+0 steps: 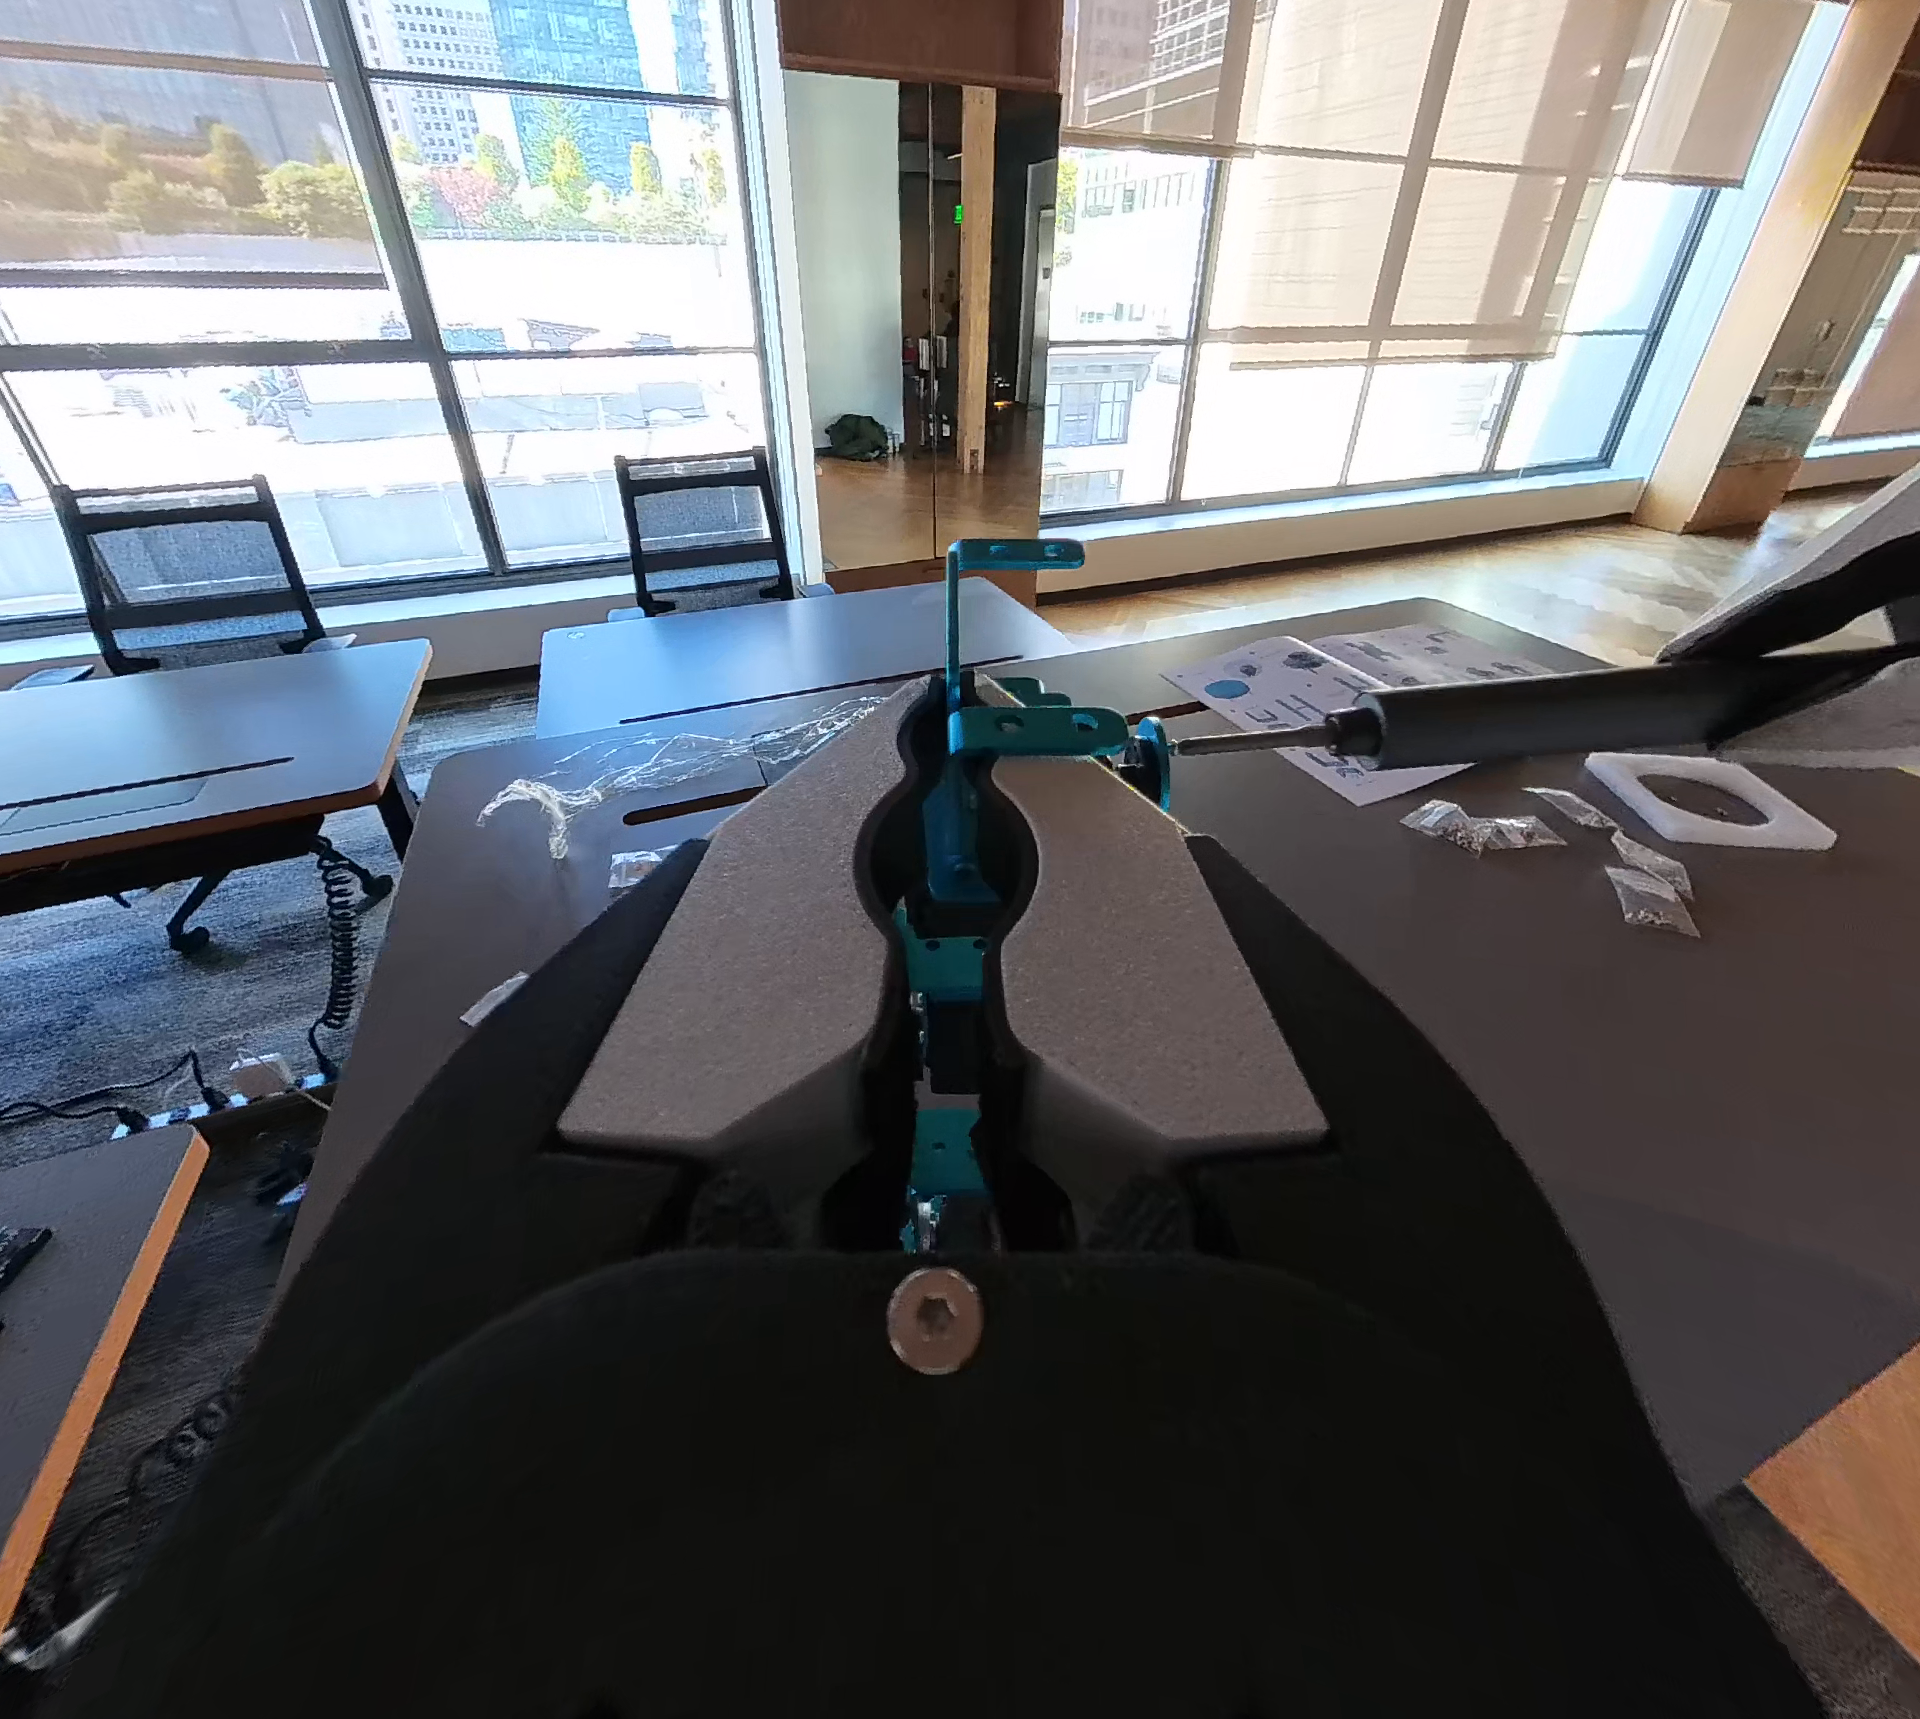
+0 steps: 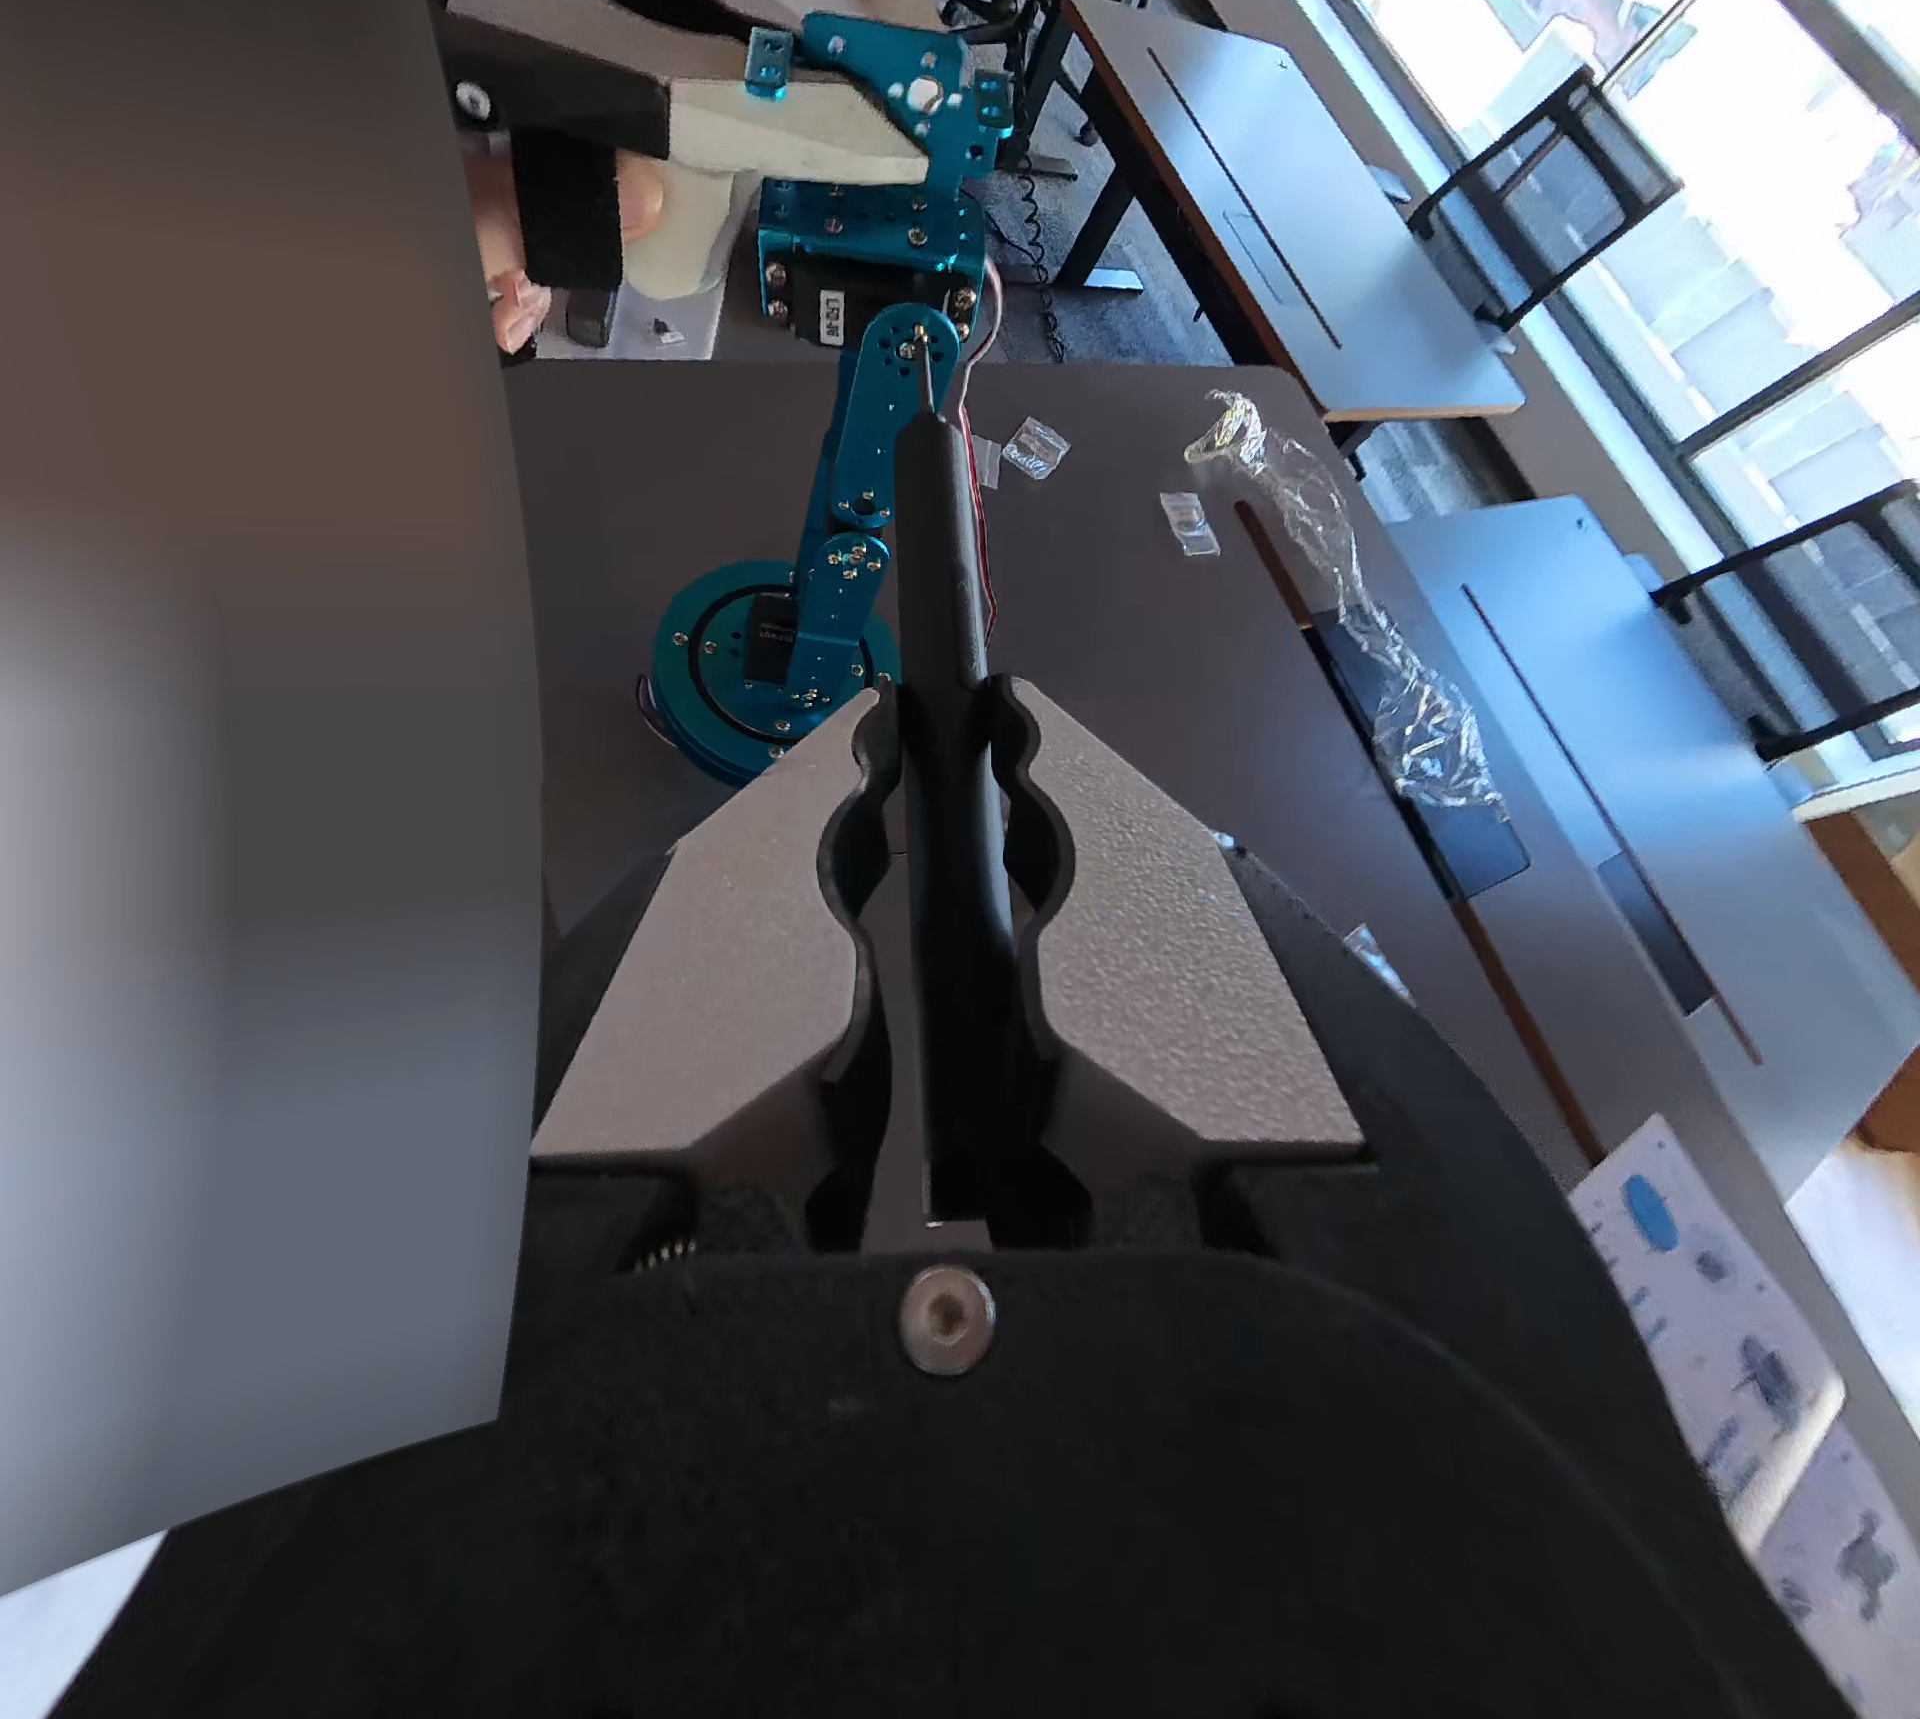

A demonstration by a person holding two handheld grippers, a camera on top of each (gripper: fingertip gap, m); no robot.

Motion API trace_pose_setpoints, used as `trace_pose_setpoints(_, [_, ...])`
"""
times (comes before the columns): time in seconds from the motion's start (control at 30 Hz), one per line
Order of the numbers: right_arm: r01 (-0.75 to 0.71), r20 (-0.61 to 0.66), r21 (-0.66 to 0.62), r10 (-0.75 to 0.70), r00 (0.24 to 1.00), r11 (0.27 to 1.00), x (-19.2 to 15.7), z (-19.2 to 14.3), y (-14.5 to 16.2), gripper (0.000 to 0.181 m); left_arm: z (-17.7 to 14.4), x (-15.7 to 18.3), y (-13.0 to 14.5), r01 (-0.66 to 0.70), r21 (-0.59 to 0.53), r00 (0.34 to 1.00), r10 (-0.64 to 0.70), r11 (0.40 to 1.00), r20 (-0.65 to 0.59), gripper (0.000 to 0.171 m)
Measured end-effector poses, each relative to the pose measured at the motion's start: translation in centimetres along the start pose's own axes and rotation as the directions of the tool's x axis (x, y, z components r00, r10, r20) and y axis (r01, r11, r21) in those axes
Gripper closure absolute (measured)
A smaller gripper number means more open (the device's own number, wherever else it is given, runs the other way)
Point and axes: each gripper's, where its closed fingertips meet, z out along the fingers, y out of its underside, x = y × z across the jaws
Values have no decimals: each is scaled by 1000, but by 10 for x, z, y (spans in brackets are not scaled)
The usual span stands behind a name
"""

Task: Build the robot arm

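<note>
A blue metal robot-arm assembly (image 2: 852,464) stands on its round blue base (image 2: 717,630) on the dark table (image 2: 1143,630). It carries a black servo (image 2: 831,308) near its top. My left gripper (image 1: 961,693) is shut on the assembly's upper blue bracket (image 1: 1023,719). It also shows in the right wrist view (image 2: 883,142), clamping that bracket from the left. My right gripper (image 2: 940,703) is shut on a black screwdriver (image 2: 935,526). The screwdriver tip touches a screw on the round end of the blue link (image 2: 923,339). In the left wrist view the screwdriver (image 1: 1507,713) comes in from the right.
Crumpled clear plastic wrap (image 1: 665,760) lies at the table's far edge. Small bags of screws (image 1: 1486,828), a white foam frame (image 1: 1704,802) and a printed sheet (image 1: 1340,682) lie to the right. Other desks (image 1: 187,734) and black chairs (image 1: 707,526) stand by the windows. Tip to tip, the grippers are about 15 cm apart.
</note>
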Motion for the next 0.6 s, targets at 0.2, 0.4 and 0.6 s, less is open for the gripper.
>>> trace_pose_setpoints(0.2, [-14,-13,-4,14,1000,1000,0,1,4,165,1,1,0,-23,0,1000,23,1000,14,171])
trace_pose_setpoints(0.4, [-36,5,11,36,999,999,2,2,6,165,3,1,0,-21,-2,1000,21,1000,9,171])
trace_pose_setpoints(0.6, [-23,5,21,23,1000,1000,-1,3,7,165,1,1,0,-19,0,1000,19,1000,-4,171])
